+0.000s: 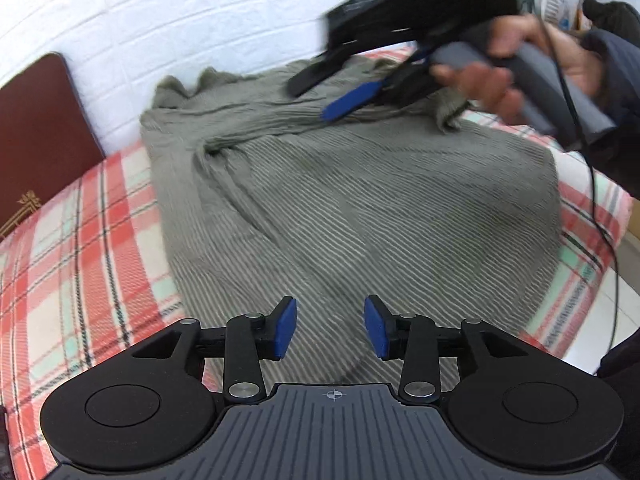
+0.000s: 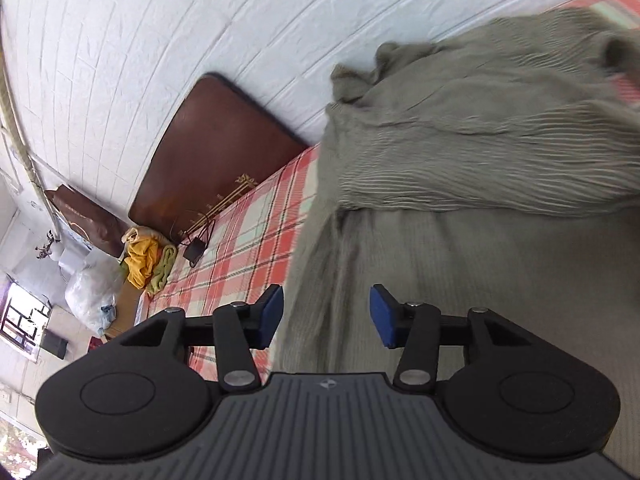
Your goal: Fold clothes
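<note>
Grey sweater [image 1: 360,200] spread on plaid bed sheet [image 1: 80,240]. Left gripper [image 1: 330,328] approx half open, empty, over hem. Right gripper [image 2: 326,316] likewise, nothing btwn pads.

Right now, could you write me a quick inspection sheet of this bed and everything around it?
Surface: bed with red plaid sheet, against a white brick wall.
Job's things: grey ribbed garment spread on the sheet, its far part bunched and wrinkled.
Clutter: yellow and green cloths and a small black box at the bed's end; white plastic bag beyond.
Grippers: left gripper open over the garment, nothing between its fingers; right gripper open, empty, held by a hand.
Cables: black cable hanging from the right gripper.
Surroundings: brown headboard, window.
</note>
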### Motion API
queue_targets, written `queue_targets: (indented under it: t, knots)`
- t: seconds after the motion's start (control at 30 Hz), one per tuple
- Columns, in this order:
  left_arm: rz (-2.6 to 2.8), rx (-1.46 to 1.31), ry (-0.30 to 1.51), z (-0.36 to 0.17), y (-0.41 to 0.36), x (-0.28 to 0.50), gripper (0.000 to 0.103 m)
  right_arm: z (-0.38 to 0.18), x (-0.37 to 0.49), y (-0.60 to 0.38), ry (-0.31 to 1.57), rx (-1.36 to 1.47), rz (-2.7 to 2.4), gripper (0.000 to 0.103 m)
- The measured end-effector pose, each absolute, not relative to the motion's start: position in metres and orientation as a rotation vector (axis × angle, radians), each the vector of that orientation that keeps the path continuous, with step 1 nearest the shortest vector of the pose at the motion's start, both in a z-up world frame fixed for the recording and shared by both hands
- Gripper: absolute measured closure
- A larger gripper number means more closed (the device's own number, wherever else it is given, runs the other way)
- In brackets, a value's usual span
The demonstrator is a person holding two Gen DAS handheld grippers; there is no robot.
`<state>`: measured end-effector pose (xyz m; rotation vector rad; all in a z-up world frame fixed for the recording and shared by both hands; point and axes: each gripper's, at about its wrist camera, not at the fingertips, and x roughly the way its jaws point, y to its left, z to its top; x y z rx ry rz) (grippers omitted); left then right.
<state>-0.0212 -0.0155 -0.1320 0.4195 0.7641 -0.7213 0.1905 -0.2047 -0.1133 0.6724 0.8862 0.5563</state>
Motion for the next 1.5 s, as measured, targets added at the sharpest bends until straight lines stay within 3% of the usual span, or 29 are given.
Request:
queue_targets:
  t: [0.33,0.53,0.57,0.6,0.8,0.93,1.1,1.23,1.5]
  knots:
    - [-0.753,0.362,0.826,-0.156,-0.010,-0.002,0.047,-0.143,0.281,-0.142,0.981,0.732,0.457,0.058]
    - [-0.784,0.354,0.835,-0.162,-0.007,-0.001,0.043,-0.152,0.298,-0.128,0.970,0.639,0.377,0.068]
    - [-0.786,0.353,0.834,-0.163,-0.007,-0.002,0.043,-0.150,0.298,-0.125,0.956,0.593,0.362,0.078]
    - [-0.789,0.350,0.834,-0.163,-0.006,-0.001,0.043,-0.147,0.299,-0.122,0.942,0.546,0.347,0.100]
    - [-0.800,0.338,0.831,-0.165,-0.003,-0.002,0.040,-0.133,0.283,-0.096,0.813,0.189,0.285,0.100]
    - [-0.806,0.330,0.832,-0.162,0.000,-0.002,0.038,-0.146,0.289,-0.099,0.861,0.216,0.280,0.094]
    - [-0.807,0.292,0.821,-0.149,0.010,0.001,0.037,-0.141,0.279,-0.123,0.844,0.358,0.298,0.073]
    - [-0.788,0.289,0.787,-0.136,0.014,0.009,0.037,-0.117,0.243,-0.151,0.794,0.390,0.339,0.072]
    - [-0.756,0.371,0.752,-0.128,-0.004,0.042,0.035,-0.081,0.138,-0.249,0.634,0.277,0.102,0.052]
